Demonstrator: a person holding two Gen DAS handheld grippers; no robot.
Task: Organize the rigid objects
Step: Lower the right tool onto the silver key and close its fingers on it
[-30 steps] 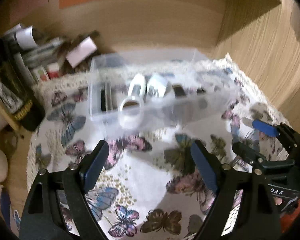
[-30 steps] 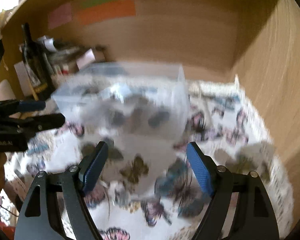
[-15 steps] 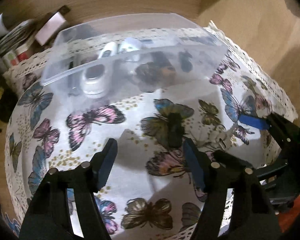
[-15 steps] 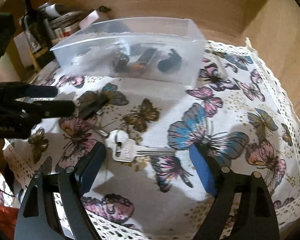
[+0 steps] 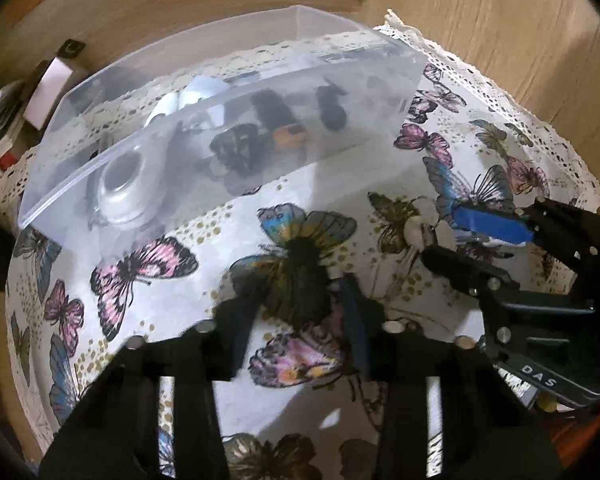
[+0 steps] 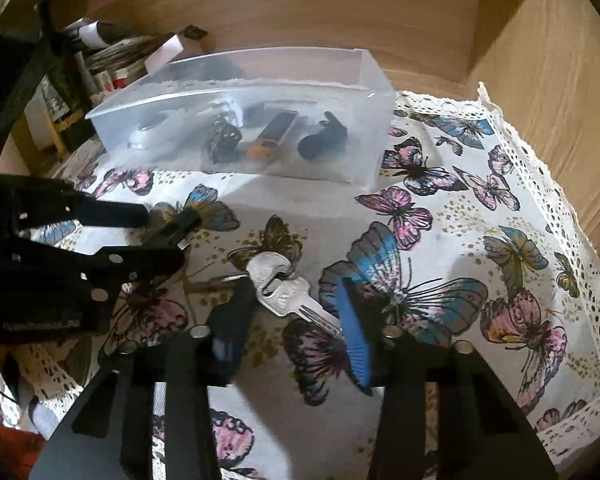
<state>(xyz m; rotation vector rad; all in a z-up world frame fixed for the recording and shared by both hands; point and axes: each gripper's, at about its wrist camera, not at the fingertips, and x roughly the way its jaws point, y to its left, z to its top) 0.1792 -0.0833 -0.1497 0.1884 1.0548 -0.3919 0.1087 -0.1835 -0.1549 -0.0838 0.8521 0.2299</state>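
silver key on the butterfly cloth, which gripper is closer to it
Right. The right gripper straddles the silver key, its fingers on either side. The left gripper is off to the key's left, around a small black object.

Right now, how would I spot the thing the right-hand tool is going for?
Find the clear plastic box at the back of the butterfly tablecloth. In front of it, between the right gripper fingers, lies a silver key: the only shiny metal thing outside the box.
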